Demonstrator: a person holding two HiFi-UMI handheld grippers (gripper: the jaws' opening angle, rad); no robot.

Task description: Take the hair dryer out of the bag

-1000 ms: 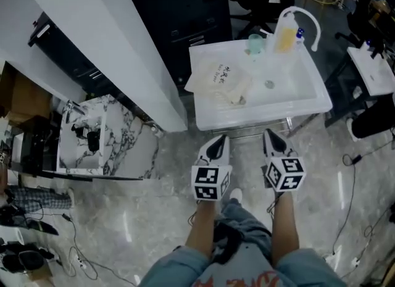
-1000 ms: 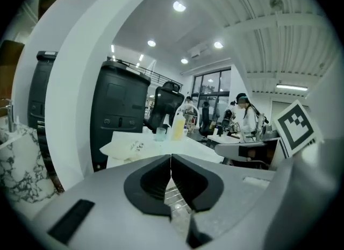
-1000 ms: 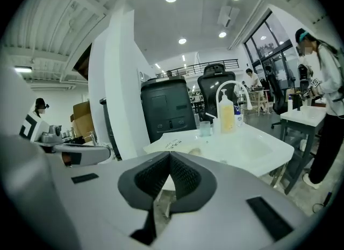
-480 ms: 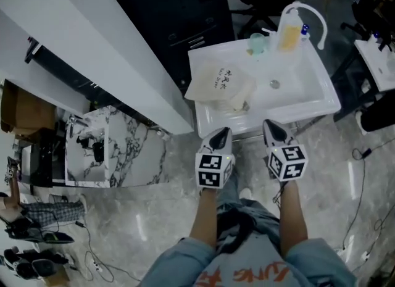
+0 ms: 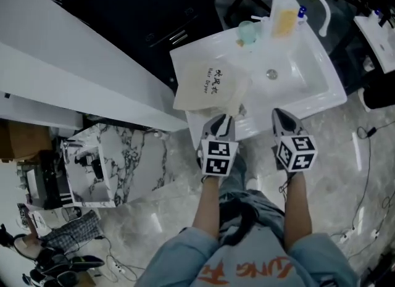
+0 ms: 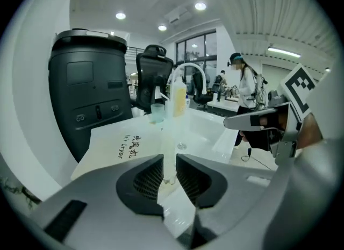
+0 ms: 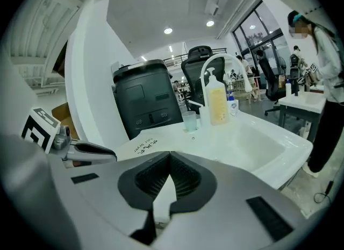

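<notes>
Left gripper view: the left gripper [image 6: 169,163] has its fingers parting to a narrow slot with nothing between them. It points at the near edge of the cream bag [image 6: 121,145], probably to pinch its mouth. The right gripper [image 7: 170,157], fingers pressed together and empty, waits alongside. The bag lies flat on the left deck of the sink [image 5: 330,97]; the hair dryer is unseen, presumably inside. The basin gives free room; faucet [image 5: 316,5], bottle [image 5: 285,19] and cup [image 5: 247,31] crowd the far rim.

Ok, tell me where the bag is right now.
In the head view the bag lies on the left side of the white sink, along its left rim, with the cup just beyond it.
</notes>
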